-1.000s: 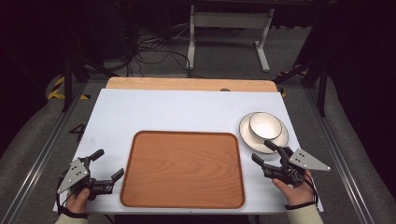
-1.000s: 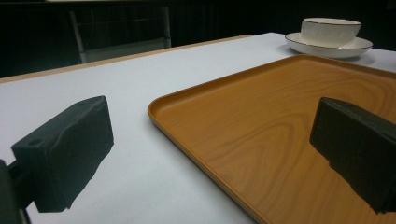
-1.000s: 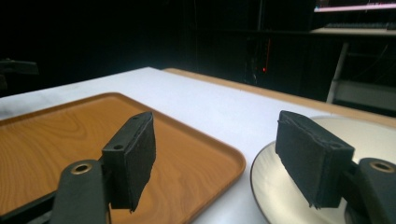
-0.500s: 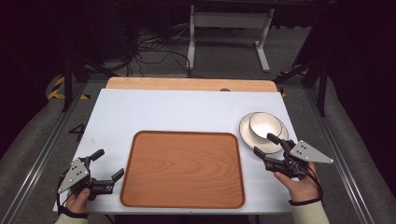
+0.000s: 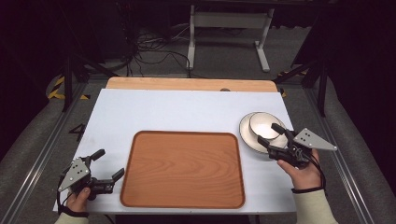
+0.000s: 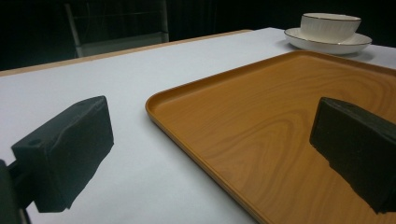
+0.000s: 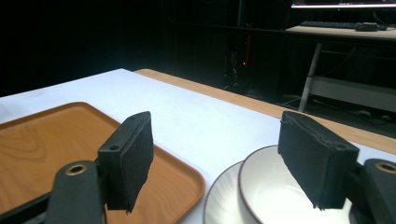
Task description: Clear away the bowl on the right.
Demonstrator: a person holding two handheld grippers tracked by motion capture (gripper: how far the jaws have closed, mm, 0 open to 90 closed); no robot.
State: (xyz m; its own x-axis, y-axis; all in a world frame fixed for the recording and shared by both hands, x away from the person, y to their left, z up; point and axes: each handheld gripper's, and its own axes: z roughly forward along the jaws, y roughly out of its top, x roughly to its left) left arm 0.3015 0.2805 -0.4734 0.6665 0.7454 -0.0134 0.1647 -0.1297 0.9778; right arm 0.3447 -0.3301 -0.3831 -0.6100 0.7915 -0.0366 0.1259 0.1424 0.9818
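Table with a white top and a bare wooden strip along its far edge; dark floor with cables beyond it. Wooden tray, rectangular with rounded corners and a low rim, lying flat at the near middle of the table; nothing lies on it. White plate at the right side of the table, just beside the tray's far right corner but apart from it; white bowl standing upright on the plate, with a thin dark line round its rim in the left gripper view. Right gripper held at the plate's near right edge, above the plate; jaws wide apart with nothing between the pads; in its own view one jaw hangs over the tray's corner and the other over the bowl's rim; whether it touches the crockery cannot be told. Left gripper low at the near left corner of the table, beside the tray's left edge; jaws wide, empty, one over the white top and one over the tray.
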